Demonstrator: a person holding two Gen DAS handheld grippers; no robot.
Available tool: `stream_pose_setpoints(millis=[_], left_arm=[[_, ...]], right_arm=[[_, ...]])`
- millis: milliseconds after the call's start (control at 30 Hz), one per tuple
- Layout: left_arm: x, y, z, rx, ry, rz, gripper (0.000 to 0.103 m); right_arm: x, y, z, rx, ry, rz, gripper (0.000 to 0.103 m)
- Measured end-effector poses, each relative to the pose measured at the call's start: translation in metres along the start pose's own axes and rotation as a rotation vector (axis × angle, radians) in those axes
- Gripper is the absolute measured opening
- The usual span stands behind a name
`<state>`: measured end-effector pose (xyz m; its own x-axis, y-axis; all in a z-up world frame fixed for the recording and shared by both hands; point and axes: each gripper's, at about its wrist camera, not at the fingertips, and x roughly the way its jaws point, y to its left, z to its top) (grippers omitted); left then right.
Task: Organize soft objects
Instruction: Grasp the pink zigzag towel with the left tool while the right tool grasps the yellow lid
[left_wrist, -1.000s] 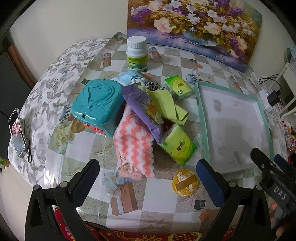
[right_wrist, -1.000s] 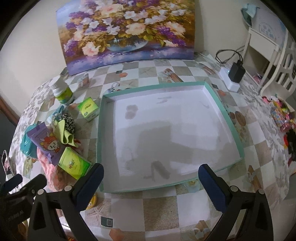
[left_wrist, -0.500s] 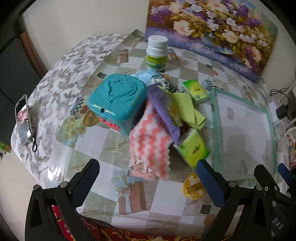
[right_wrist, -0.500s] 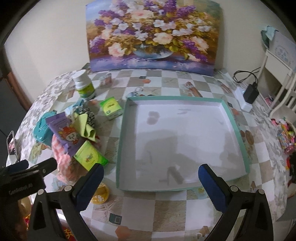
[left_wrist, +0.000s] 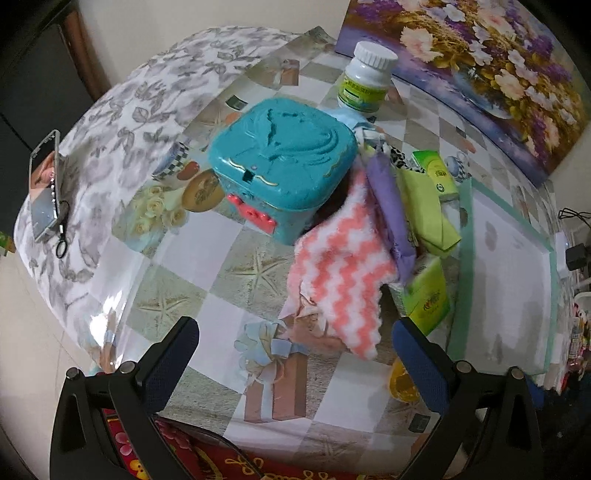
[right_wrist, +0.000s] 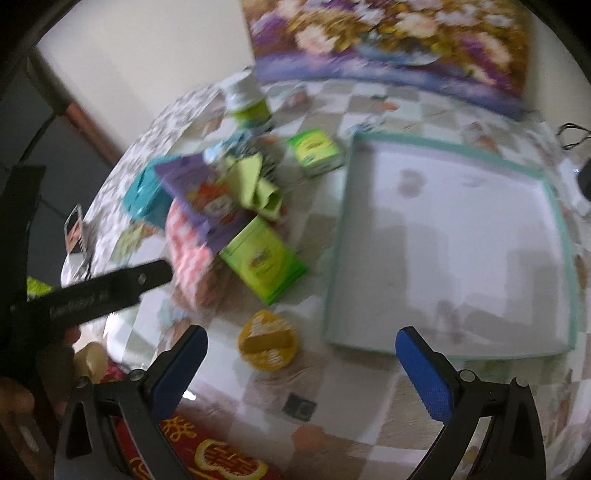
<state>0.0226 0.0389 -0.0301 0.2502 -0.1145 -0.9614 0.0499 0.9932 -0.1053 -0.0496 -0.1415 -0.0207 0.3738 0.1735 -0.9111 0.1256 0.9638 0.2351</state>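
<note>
Table (left_wrist: 236, 258): I see a checked, glossy cloth covering it, with a flower painting (left_wrist: 480, 66) leaning at the far edge.
Tray (right_wrist: 458, 243): wide, shallow, white floor with a green rim; from my views nothing lies in it. It sits to the right of the pile.
Teal box (left_wrist: 284, 162): lid down, red buttons on its front; what it holds I cannot tell.
Towel (left_wrist: 343, 266): the biggest soft thing, fluffy with pink and white zigzag stripes. It leans off the teal box's right side and drapes onto the table, long axis running from the box toward me, loose corner nearest my left gripper.
Purple pouch (right_wrist: 199, 199): lies over the towel's top edge, long axis along the towel's.
Green cloth (left_wrist: 428, 206): folded, just right of the pouch.
Tissue packs: one (right_wrist: 264, 258) touching the towel beside the tray, one (right_wrist: 317, 151) farther back.
Bottle (left_wrist: 365, 85): upright behind the box.
Yellow disc (right_wrist: 267, 345): flat, near my right gripper.
Left gripper (left_wrist: 295, 350): spread wide, empty, above the table short of the towel.
Right gripper (right_wrist: 301, 363): spread wide, empty.
</note>
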Motion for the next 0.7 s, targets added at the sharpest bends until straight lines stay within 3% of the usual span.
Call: stream_pose_setpoints(millis=[433,700], left_arm=[[0.027,-0.006,0.013,0.006,0.081,-0.002,0.102],[0.039,-0.013,0.028,0.01,0.068,-0.011,0.085]], right_arm=[[0.045,0.017,-0.007,-0.065,0.19,0.014,0.092],[0.063,0.025,-0.005,-0.089,0.225,-0.029,0.085]])
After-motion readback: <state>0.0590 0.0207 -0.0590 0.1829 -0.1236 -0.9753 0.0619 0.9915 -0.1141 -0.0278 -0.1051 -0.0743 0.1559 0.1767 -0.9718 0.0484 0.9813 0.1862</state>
